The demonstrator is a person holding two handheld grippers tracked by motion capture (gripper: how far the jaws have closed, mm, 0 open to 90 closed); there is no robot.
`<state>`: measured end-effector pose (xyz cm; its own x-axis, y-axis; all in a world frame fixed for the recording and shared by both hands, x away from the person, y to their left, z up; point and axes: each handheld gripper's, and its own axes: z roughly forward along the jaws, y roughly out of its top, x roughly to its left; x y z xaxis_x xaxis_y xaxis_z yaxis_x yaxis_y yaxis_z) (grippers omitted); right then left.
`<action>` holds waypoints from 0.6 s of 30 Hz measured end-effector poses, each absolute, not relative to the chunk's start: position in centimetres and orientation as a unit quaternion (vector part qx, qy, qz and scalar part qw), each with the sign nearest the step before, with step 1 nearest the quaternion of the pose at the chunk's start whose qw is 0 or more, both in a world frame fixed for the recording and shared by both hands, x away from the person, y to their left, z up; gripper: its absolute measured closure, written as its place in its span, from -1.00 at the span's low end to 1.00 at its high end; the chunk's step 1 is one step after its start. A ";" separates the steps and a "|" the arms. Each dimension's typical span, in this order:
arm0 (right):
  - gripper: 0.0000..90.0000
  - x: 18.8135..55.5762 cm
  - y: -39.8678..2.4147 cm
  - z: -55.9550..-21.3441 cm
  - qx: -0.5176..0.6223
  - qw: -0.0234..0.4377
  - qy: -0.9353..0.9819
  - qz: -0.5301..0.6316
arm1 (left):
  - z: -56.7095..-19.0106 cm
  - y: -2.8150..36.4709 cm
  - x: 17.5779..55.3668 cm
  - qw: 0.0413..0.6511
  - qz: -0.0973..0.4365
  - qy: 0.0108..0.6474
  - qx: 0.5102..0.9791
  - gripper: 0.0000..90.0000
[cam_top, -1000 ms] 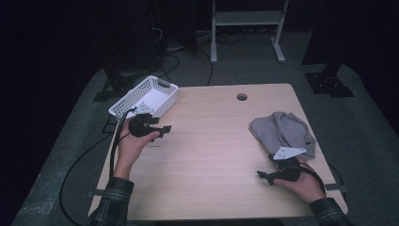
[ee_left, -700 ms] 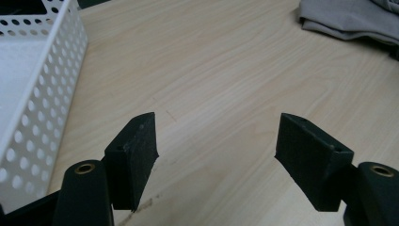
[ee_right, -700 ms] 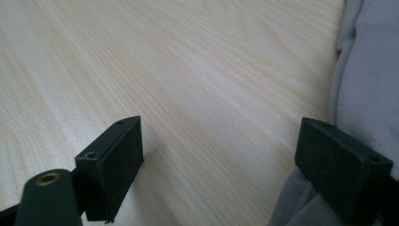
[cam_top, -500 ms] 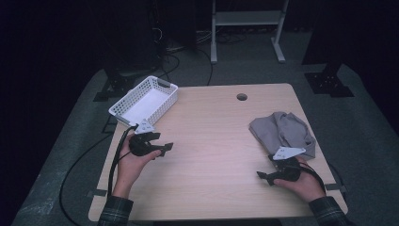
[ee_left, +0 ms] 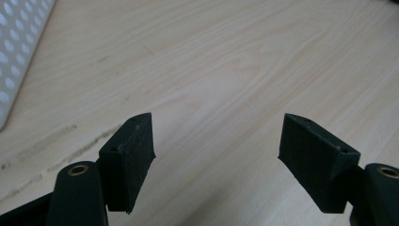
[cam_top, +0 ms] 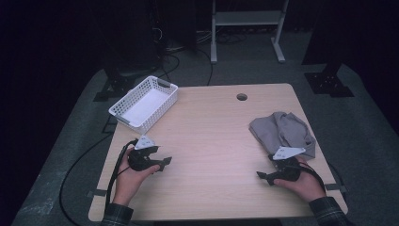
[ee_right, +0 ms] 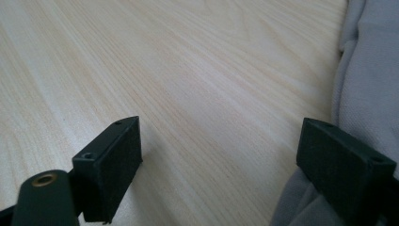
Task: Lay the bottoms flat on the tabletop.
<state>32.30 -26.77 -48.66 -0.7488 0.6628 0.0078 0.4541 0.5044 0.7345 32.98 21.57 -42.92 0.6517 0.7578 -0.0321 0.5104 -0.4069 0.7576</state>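
Cloth (cam_top: 282, 132): grey, crumpled in a heap on the right side of the desk (cam_top: 211, 141); judged soft, light and limp, likely to drape and slide on the smooth wood. Best taken at a raised fold or its near edge.
Basket (cam_top: 143, 102): white, perforated, at the desk's far left corner; apart from the cloth.
Left gripper (cam_top: 162, 163): jaws wide apart, holding nothing, low over bare wood near the front left.
Right gripper (cam_top: 263, 175): jaws wide apart, holding nothing; just beside the cloth's near edge, one jaw seen against the fabric in the right gripper view.
Change: left gripper has drawn back from the basket toward the person; right gripper, cloth and basket unchanged.
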 end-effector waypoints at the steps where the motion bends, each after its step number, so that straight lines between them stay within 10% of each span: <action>1: -0.71 32.3 -26.8 -48.7 0.326 0.139 0.856 0.376 | -43.5 21.6 32.6 0.379 0.156 0.389 0.825 -0.43; 18: -0.71 32.3 -26.8 -48.6 0.325 0.139 0.857 0.375 | -46.6 21.1 31.8 0.346 0.155 0.381 0.844 -0.56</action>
<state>32.33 -26.77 -48.65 -0.7509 0.6604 0.0052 0.4525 0.5088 0.7323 31.76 21.05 -46.64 0.6626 0.7489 -0.0025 0.5350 -0.4710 0.7014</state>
